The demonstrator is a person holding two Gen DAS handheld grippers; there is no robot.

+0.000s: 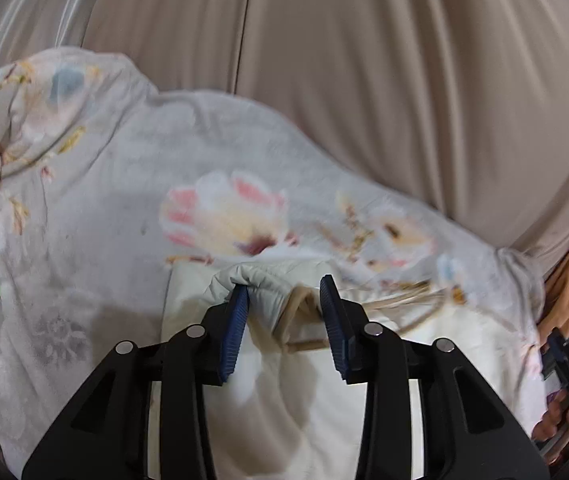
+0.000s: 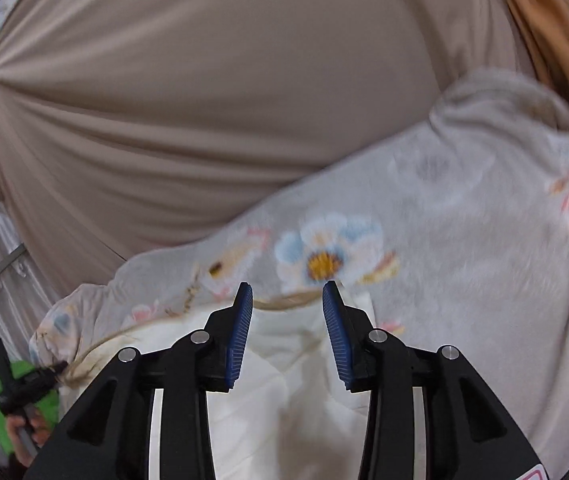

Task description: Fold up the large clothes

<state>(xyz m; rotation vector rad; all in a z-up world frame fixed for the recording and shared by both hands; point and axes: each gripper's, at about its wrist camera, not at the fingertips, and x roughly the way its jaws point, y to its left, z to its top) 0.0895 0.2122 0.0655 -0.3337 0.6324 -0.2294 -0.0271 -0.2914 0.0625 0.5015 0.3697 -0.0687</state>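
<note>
My left gripper (image 1: 284, 292) and right gripper (image 2: 287, 296) both stand wide open, holding nothing, at the cream garment (image 1: 284, 400) lying on the floral blanket (image 1: 104, 200). To fold cleanly, I judge each must close squarely on the tan-trimmed edge (image 1: 304, 308) first.

Floral blanket (image 1: 96, 184) is smeared by motion blur for me, the cream garment (image 1: 284, 408) runs off the bottom edge, and my right claw (image 1: 560, 356) is barely visible.
</note>
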